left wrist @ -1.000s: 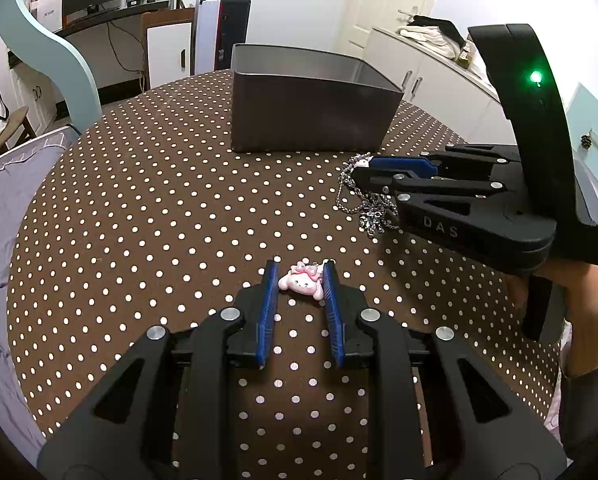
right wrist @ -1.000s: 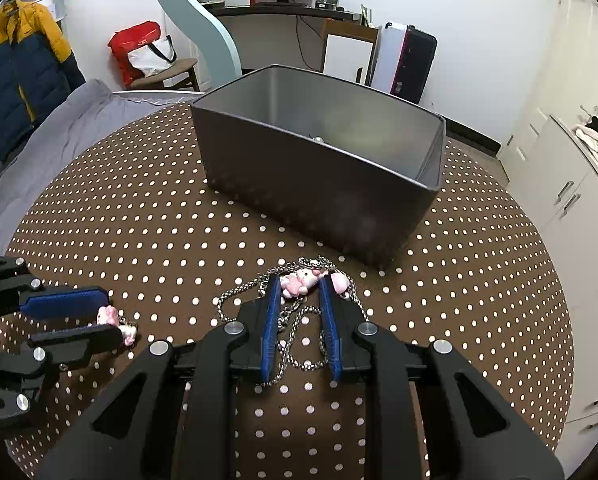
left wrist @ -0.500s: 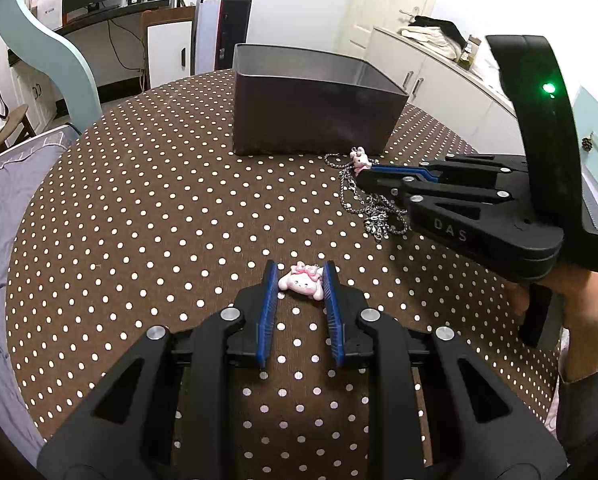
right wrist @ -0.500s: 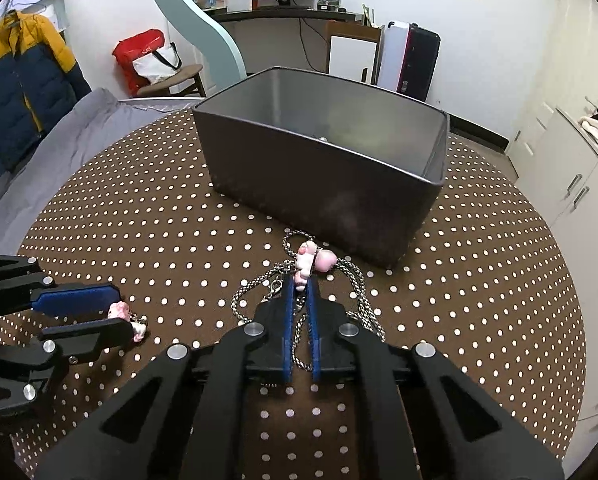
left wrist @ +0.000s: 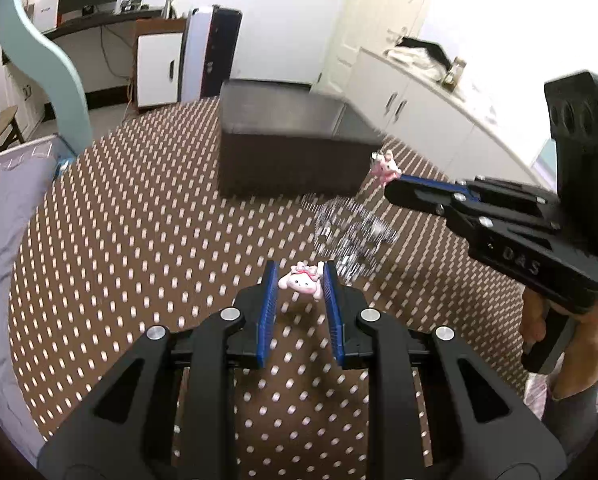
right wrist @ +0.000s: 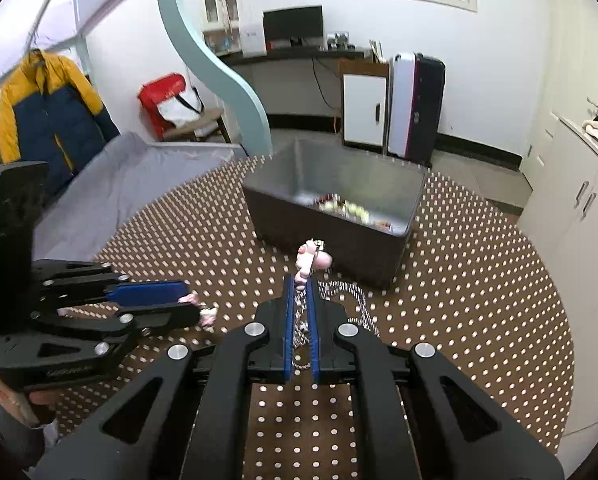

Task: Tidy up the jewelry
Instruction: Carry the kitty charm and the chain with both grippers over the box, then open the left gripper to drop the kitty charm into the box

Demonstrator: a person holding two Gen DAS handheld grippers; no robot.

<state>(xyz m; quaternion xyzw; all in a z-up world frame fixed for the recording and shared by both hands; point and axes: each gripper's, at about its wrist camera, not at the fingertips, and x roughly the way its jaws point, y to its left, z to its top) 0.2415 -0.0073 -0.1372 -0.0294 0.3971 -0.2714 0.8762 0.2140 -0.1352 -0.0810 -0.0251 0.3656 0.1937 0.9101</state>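
Left wrist view: the left gripper has its 2 blue-padded fingers pressed against the sides of a small pink bunny charm, which sits between their tips over the brown polka-dot tablecloth; whether the charm touches the cloth cannot be told. Ahead stands the dark metal box. To the right, the right gripper carries a second pink charm at its tip, near the box's right corner, with a blurred silver chain hanging beneath it.

Right wrist view: the right gripper has its 2 fingers drawn nearly together, clamped on the silver chain, which threads between the pads and trails right over the cloth. The pink charm juts past the fingertips, just before the box, which already holds small jewelry pieces. At left, the left gripper pinches the bunny charm.
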